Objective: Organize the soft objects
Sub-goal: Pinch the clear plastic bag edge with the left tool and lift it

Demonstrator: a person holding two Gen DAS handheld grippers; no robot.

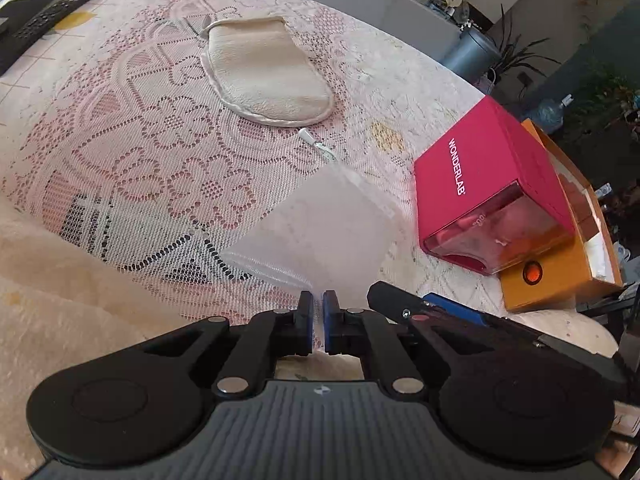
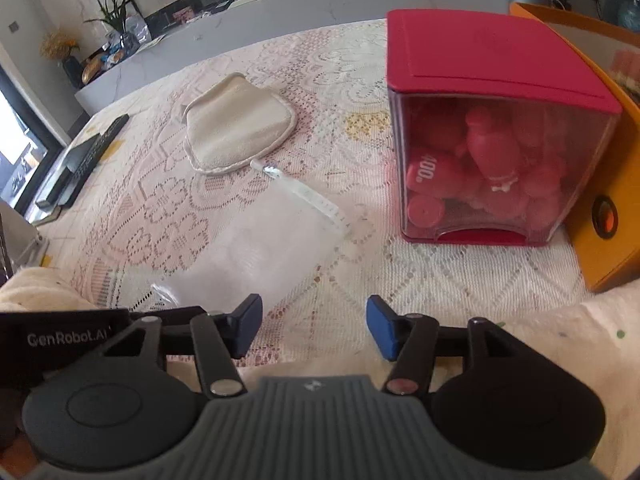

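Note:
A white see-through mesh bag point(image 1: 324, 228) lies on the lace tablecloth, its drawstring point(image 1: 318, 145) trailing toward a cream fleece pouch point(image 1: 268, 74) farther back. My left gripper point(image 1: 318, 320) is shut on the near edge of the mesh bag. In the right wrist view the mesh bag point(image 2: 256, 252) lies ahead and left, the cream pouch point(image 2: 236, 128) behind it. My right gripper point(image 2: 314, 326) is open and empty, just right of the bag's near edge, and its finger point(image 1: 404, 304) shows beside my left gripper.
A red WONDERLAB box point(image 1: 492, 188) with a clear front holds red soft pieces point(image 2: 488, 160); an orange box point(image 1: 560, 276) stands behind it at the table's right edge. Remote controls point(image 1: 52, 12) lie far left. A cream blanket point(image 1: 60, 300) covers the near edge.

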